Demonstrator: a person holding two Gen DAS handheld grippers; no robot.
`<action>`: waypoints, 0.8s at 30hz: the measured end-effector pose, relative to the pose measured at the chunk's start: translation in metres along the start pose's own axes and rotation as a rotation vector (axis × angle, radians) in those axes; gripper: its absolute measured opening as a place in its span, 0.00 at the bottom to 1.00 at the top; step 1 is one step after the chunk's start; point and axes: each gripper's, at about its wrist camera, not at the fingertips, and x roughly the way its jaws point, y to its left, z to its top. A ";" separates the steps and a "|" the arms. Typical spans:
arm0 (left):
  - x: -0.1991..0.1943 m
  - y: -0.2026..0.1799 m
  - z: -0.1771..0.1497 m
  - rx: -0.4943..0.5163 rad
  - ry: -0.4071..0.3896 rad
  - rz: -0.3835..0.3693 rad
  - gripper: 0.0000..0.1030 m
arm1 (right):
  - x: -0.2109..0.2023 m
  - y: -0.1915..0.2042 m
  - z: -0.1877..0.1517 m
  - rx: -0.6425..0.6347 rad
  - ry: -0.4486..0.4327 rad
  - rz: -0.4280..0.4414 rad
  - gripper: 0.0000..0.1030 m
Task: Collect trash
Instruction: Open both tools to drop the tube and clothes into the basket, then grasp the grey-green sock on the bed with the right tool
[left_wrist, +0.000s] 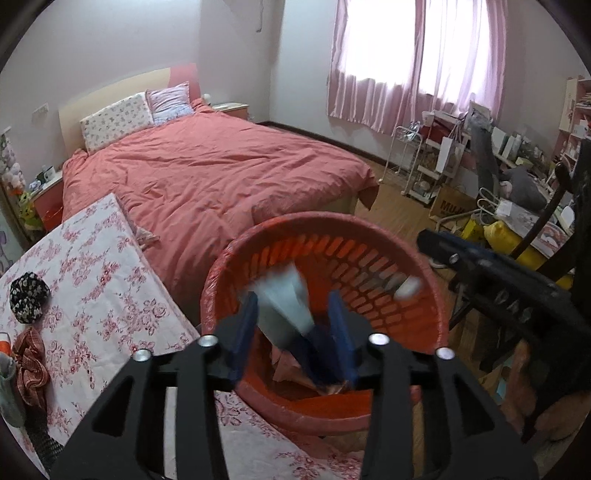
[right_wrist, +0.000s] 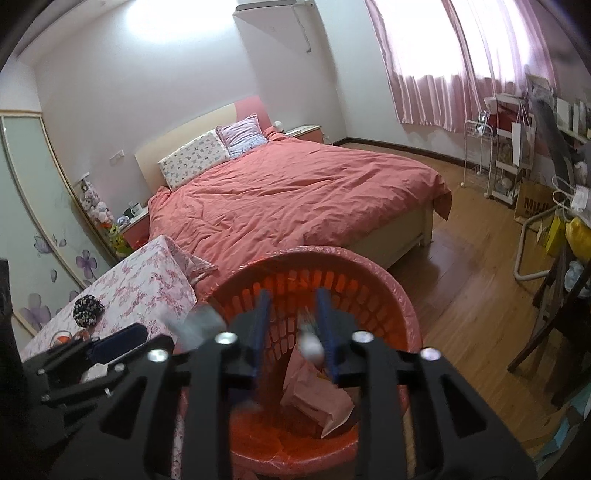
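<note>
Both tools hang over the red basket (left_wrist: 424, 295), pointing down into it. Left tool (left_wrist: 293, 325) has its fingers apart, a blurred pale wrapper (left_wrist: 284, 299) between them. Right tool (right_wrist: 295, 325), fingers apart too, has a blurred white scrap (right_wrist: 312, 345) between them. Crumpled pink paper (right_wrist: 314, 398) lies inside.

Red slotted trash basket (left_wrist: 424, 295) with a red plastic liner folded over its rim, upright, standing on the wood floor just beside a floral-covered table, near the bed foot. Inside at the bottom: crumpled pinkish-brown paper bag (right_wrist: 317, 395). Pale blue-white carton-like piece (left_wrist: 286, 310), motion-blurred, sits over the basket mouth between the left gripper's blue fingers; contact unclear. Small white blurred scrap (right_wrist: 312, 345) over the basket interior, against the right gripper's right finger; held or loose, cannot tell.
</note>
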 end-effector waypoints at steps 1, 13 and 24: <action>0.001 0.002 -0.002 -0.006 0.006 0.011 0.44 | 0.000 -0.001 -0.001 0.002 -0.001 -0.003 0.35; -0.030 0.053 -0.014 -0.106 -0.012 0.150 0.64 | -0.018 0.025 0.001 -0.063 -0.037 -0.048 0.45; -0.089 0.148 -0.056 -0.235 -0.009 0.343 0.75 | -0.017 0.115 -0.022 -0.190 0.005 0.037 0.45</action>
